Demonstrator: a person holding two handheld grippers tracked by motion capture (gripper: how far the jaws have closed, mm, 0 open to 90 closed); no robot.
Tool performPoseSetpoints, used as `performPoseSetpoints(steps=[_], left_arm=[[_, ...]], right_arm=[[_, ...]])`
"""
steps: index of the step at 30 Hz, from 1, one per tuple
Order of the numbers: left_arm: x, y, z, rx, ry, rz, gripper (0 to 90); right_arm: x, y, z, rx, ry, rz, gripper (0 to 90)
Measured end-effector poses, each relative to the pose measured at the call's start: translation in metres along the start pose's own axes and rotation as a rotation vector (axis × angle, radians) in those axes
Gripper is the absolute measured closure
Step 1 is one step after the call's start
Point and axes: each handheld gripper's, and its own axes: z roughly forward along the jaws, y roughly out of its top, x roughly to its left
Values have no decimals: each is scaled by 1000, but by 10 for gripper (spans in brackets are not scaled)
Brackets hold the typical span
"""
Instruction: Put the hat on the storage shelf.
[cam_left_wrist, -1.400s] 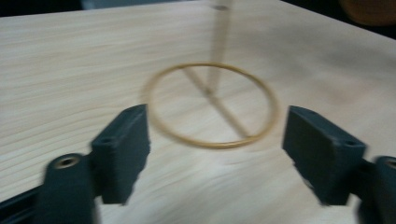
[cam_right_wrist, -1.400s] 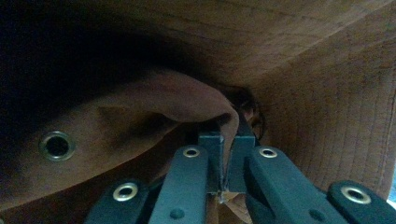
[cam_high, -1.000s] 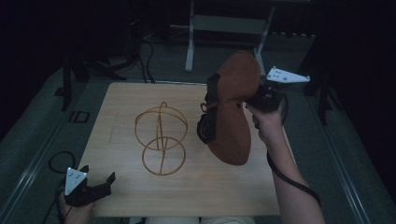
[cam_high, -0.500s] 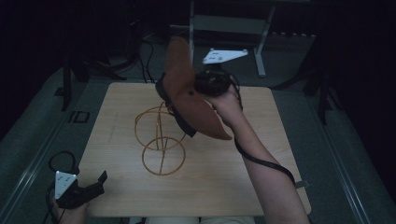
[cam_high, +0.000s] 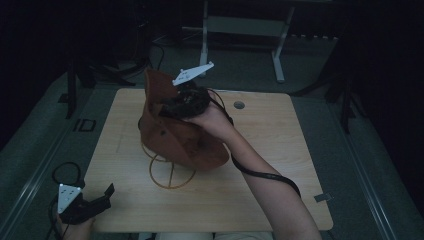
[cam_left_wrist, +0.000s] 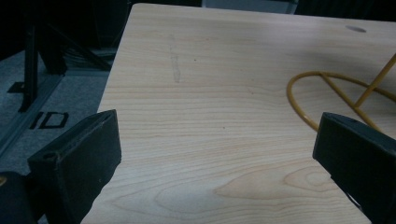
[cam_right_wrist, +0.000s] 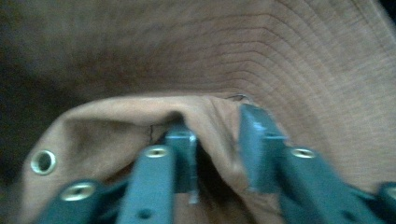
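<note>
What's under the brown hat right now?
The yellow wire stand sits under the brown hat: its base ring and lower struts show on the table. The stand's top is covered by the hat, so whether the hat rests on it can't be told.

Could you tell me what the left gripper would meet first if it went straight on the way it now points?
Probably the yellow wire stand: from the left gripper, bare table lies ahead between its open jaws, then the stand's ring toward the right. Depth is hard to judge.
</note>
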Motion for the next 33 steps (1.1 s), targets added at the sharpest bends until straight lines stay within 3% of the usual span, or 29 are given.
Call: performPoseSetpoints(steps=[10,12,13,14,17,18,22,27,33], left_arm=[[0,-1,1,8,-5,-5,17],[-1,-1,1,8,-7,-3,17],[0,-1,1,7,-8,-4,17],[0,-1,1,7,-8,-4,17],[-1,-1,1,6,-10,-6,17],[-1,-1,1,7,-8,-4,17],[-1,-2,2,14,-8,2,17],[-1,-3,2,13,-12,1,16],[-2,-4,3,9,-16,0,17]], right_arm=[[21,1,37,103,34,-61,304],[27,1,46,134,27,-88,256],[31,0,53,162,26,-119,174],[34,-1,57,179,29,-129,148],[47,-5,68,224,-70,-245,145],[49,-5,69,228,-83,-258,144],[45,-2,64,228,-41,-229,146],[43,-1,47,140,-24,-218,153],[32,-1,14,43,-25,-160,150]])
